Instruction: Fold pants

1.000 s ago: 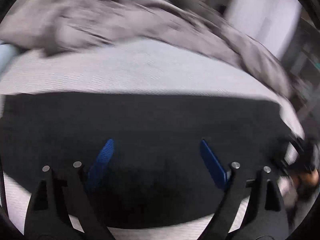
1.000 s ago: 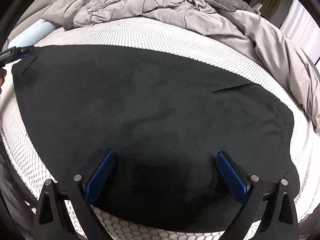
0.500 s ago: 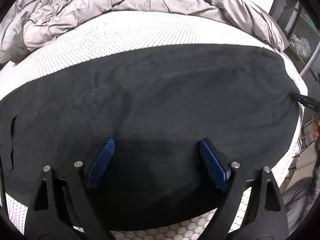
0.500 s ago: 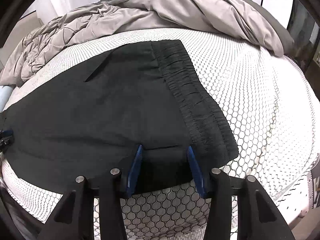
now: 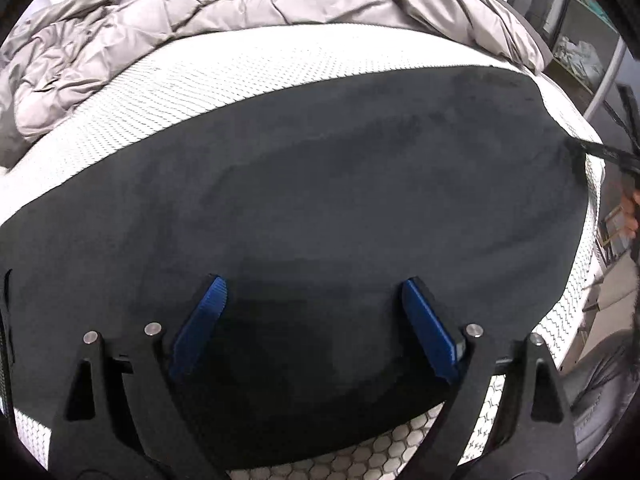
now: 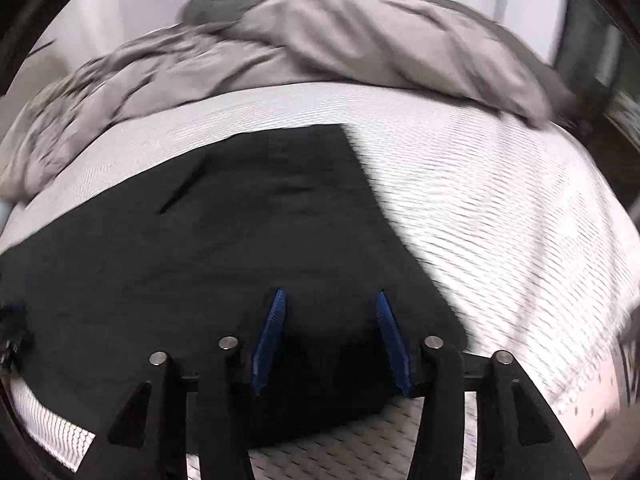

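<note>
Black pants (image 5: 320, 184) flat on honeycomb mattress (image 5: 240, 68)

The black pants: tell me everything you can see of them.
The black pants look like soft, matte dark fabric, spread flat on the white honeycomb-patterned mattress, short of the rumpled grey duvet. A slanted pocket slit shows near the straight end. The near edge runs along the bed's front. The left gripper is wide open above them; the right gripper, narrower, has just been closing, with the cloth between its pads.
</note>
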### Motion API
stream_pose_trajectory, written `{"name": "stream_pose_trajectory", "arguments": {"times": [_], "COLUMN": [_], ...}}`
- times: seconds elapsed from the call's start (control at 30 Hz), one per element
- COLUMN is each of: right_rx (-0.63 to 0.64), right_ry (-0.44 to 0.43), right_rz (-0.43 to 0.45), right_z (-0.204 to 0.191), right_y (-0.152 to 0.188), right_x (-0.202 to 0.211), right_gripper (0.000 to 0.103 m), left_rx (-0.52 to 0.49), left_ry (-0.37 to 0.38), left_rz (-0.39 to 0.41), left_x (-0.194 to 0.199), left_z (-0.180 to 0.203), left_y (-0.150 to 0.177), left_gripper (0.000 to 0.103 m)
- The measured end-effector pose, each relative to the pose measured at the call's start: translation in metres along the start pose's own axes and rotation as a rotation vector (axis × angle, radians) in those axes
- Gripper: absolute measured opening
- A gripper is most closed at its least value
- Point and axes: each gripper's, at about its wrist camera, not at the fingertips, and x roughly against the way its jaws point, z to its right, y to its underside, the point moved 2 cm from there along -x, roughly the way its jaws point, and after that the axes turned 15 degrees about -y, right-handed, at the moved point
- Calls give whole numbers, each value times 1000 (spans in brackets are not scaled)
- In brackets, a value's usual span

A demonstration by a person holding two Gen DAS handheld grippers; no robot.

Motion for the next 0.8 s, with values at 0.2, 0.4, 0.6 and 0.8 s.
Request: {"name": "stream_pose_trajectory", "arguments": {"times": [0.2,0.4,0.6,0.8], "right_rx": [-203,-374,-559,-381], "right_ry": [-212,-341,-422,-434], "right_rz": [36,-39,174,308], "right_z": [23,43,60,-1], "right_y": [27,38,15,-20], "right_x": [40,8,-15,15], "right_gripper": [76,82,67,18], "left_rx": [66,-75,-63,65], "left_ry": [115,86,66,88], "left_rz": [77,55,46,70], "left_x": [24,18,14,29], "left_z": [13,61,65,26], "left_y": [-8,1,11,6], "left_gripper": [89,96,102,102]}}
